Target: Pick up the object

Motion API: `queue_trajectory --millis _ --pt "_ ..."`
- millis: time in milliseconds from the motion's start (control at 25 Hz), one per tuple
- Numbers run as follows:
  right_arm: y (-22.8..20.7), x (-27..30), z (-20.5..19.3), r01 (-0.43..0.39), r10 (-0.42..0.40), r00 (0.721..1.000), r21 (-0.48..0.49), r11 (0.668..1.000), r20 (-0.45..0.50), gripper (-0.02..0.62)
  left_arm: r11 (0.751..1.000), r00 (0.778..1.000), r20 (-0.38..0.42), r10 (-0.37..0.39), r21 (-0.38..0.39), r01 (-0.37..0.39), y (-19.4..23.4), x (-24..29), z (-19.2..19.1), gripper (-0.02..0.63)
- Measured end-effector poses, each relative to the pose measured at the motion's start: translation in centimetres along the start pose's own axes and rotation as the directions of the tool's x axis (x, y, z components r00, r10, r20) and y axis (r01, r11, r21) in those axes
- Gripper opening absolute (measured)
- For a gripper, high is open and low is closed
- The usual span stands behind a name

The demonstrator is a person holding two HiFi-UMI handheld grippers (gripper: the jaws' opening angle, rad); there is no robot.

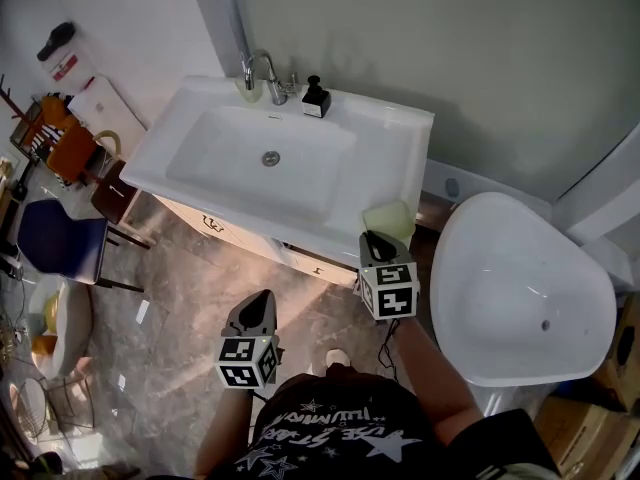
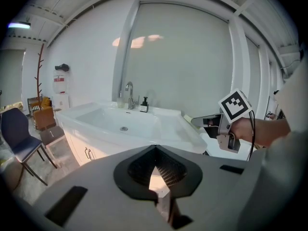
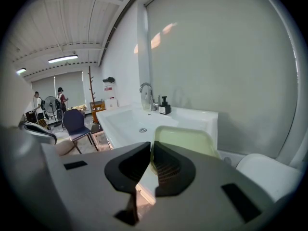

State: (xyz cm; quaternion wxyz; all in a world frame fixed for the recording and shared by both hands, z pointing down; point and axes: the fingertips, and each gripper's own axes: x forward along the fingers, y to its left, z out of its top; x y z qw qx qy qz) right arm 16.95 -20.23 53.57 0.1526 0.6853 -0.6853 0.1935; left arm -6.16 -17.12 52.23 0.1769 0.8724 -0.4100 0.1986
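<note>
The object is a pale yellow-green square dish [image 1: 389, 218] at the front right corner of the white sink counter [image 1: 385, 143]. My right gripper [image 1: 374, 242] reaches it from the near side. In the right gripper view the jaws [image 3: 151, 146] stand shut on the near rim of the dish [image 3: 185, 139], which fills the space just ahead. The left gripper view shows the dish [image 2: 188, 118] as a thin pale edge at the tip of the right gripper [image 2: 197, 122]. My left gripper [image 1: 260, 303] hangs lower left, over the floor in front of the cabinet, jaws [image 2: 155, 150] shut and empty.
A chrome faucet [image 1: 264, 74] and a black soap dispenser [image 1: 316, 96] stand at the back of the sink. A white tub [image 1: 520, 298] sits to the right. A blue chair [image 1: 50, 240] and an orange chair [image 1: 72, 151] stand at the left.
</note>
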Motion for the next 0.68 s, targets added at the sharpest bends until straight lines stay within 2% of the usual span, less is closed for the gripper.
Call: queue_trajectory --millis 360,680 --pt "4.2 -0.7 -2.8 -0.059 0.058 0.997 -0.039 0.998 -0.044 0.034 0.995 0.998 -0.011 0.069 -0.072 -0.069 2.2 -4.8 -4.1 0.015" --pt "9.2 -2.7 -3.6 -0.102 0.099 0.994 -0.099 0.99 -0.035 0.034 0.991 0.992 0.051 0.111 -0.083 -0.107 4.9 -8.6 -5.3 0.015"
